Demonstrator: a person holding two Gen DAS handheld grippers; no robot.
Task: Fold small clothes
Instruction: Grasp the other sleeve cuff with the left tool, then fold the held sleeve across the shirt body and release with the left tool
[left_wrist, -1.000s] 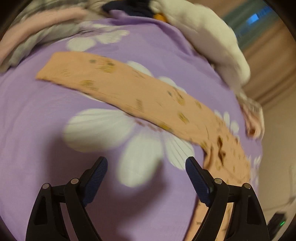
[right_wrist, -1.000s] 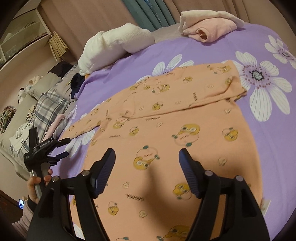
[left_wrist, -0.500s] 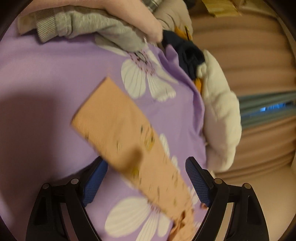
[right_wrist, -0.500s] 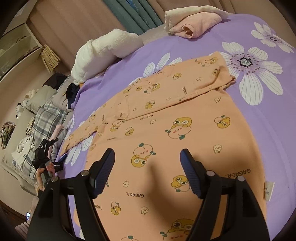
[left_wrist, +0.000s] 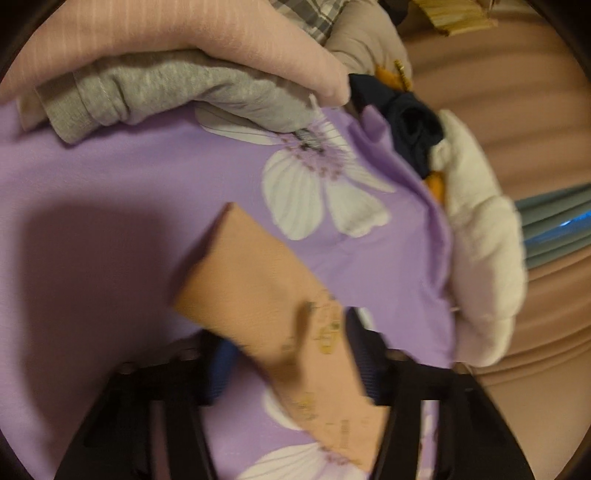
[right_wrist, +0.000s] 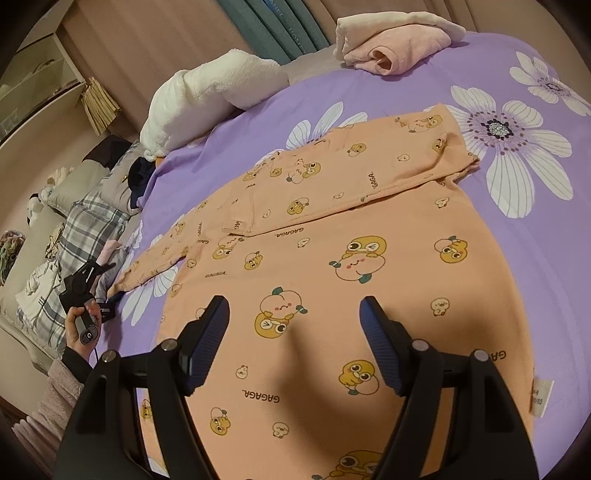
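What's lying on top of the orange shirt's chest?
One sleeve is folded across the shirt, cuff pointing toward the other sleeve, which lies out on the purple sheet. The neckline cannot be seen; the folded sleeve covers it.

An orange printed shirt (right_wrist: 351, 280) is laid flat on a purple flowered bedsheet (right_wrist: 546, 236), with one sleeve (right_wrist: 354, 177) folded across the chest and the other sleeve (right_wrist: 155, 258) stretched out toward the bed's edge. The right gripper (right_wrist: 293, 343) is held above the shirt's lower part, its jaws spread wide with nothing between them. At that far sleeve's cuff the left gripper (right_wrist: 107, 291) is seen, gripped by a hand (right_wrist: 83, 326). A white pillow (right_wrist: 207, 96) and a folded pink garment (right_wrist: 395, 51) are set near the headboard.
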